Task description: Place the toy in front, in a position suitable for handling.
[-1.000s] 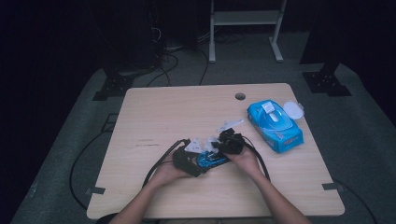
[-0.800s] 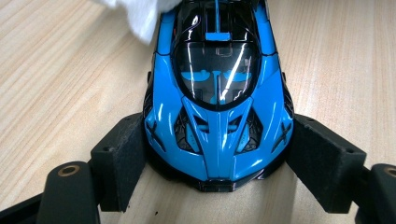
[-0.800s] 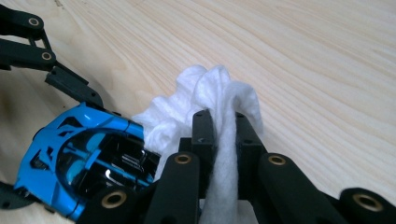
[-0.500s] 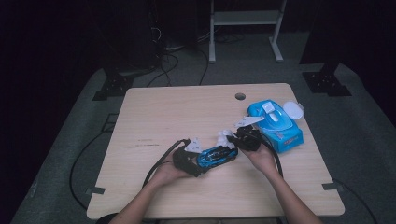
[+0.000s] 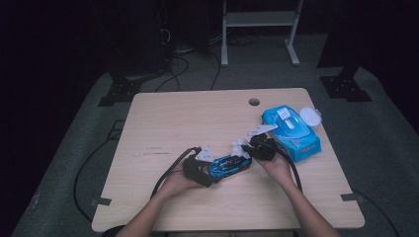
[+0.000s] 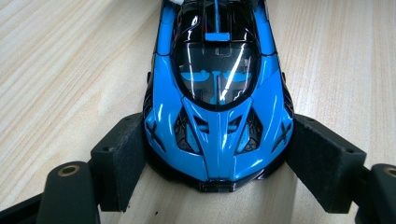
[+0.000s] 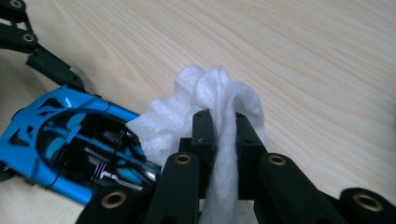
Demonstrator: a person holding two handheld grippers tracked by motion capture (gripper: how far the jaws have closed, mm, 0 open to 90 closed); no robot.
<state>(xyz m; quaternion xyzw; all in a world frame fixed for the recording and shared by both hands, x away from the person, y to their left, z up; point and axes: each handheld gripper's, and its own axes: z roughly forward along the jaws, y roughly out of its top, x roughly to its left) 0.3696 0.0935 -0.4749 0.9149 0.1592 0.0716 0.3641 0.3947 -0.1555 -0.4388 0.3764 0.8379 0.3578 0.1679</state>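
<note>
Down on the table (image 5: 163,118), a blue toy car (image 5: 229,164) lies near the front edge, between the person's two hands. The left gripper (image 5: 207,170) holds it by the nose: in the left gripper view its jaws stand on either side of the car (image 6: 217,100), their foam pads pressed against the front corners, clamped on it. The car points toward that camera, its dark glass canopy catching a streak of light, and it rests flat on the pale wood (image 6: 60,60).

The right gripper (image 5: 249,148) sits at the car's other end. In the right gripper view its jaws are closed on a white wipe (image 7: 210,107), which bunches up above the jaw tips and hangs down between them. The wipe touches the rear of the car (image 7: 79,144), where black and silver engine detail shows. The left gripper's black linkage (image 7: 42,58) appears beyond the car, at the upper left of that view.

Farther right on the table lies a blue pack (image 5: 291,131) of wipes, just beside the right gripper, with its round white lid (image 5: 310,116) flipped open at the far end. A small round hole (image 5: 254,101) is set in the tabletop near the far edge. Black cables (image 5: 168,170) trail from the grippers toward the person.
</note>
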